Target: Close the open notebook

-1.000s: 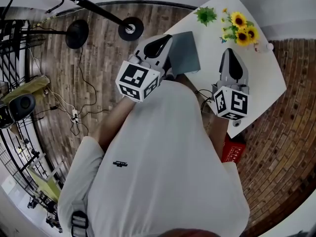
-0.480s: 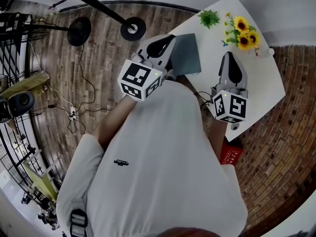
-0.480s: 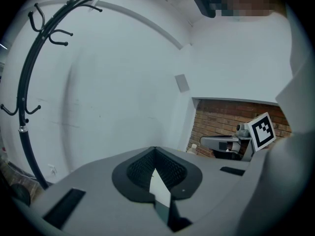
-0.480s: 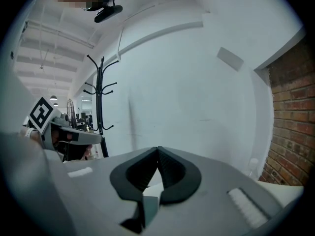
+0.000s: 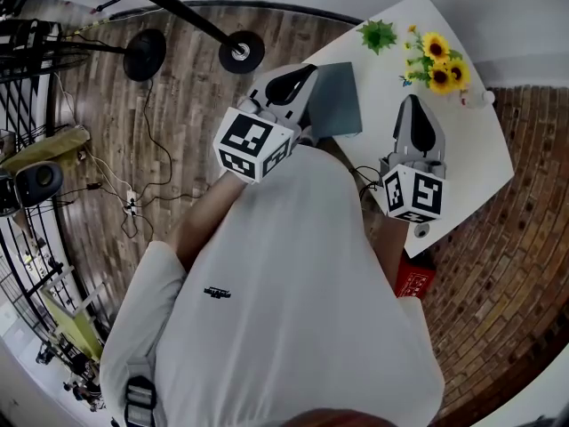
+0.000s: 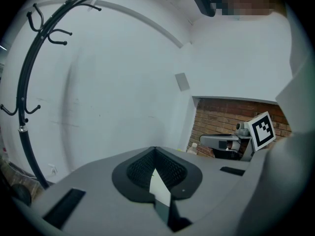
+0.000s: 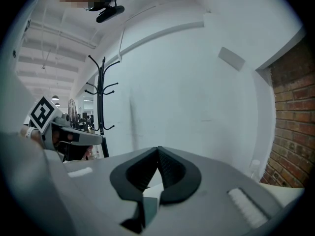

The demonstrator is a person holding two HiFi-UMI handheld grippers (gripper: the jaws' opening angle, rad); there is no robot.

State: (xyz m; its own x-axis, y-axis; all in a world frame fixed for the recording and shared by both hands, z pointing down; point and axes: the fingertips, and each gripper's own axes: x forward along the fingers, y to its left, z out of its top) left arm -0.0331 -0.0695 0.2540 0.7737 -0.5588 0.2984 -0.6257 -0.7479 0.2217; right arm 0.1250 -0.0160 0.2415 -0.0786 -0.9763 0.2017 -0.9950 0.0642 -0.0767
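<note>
A grey notebook [image 5: 335, 99] lies on the left part of the white table [image 5: 467, 145], showing one plain grey face; no pages are visible. My left gripper [image 5: 305, 71] hovers at the notebook's left edge and hides part of it. In the left gripper view its jaws [image 6: 154, 150] meet at the tips, shut and holding nothing. My right gripper [image 5: 414, 98] is over the table to the right of the notebook, apart from it. In the right gripper view it [image 7: 157, 149] is also shut and holds nothing. Neither gripper view shows the notebook.
Yellow sunflowers [image 5: 437, 57] and a green sprig [image 5: 377, 34] sit at the table's far side, with a small bottle [image 5: 481, 97] near the right corner. A coat stand base [image 5: 241, 52] and cables lie on the wooden floor at left. A red object [image 5: 417, 272] lies below the table's near edge.
</note>
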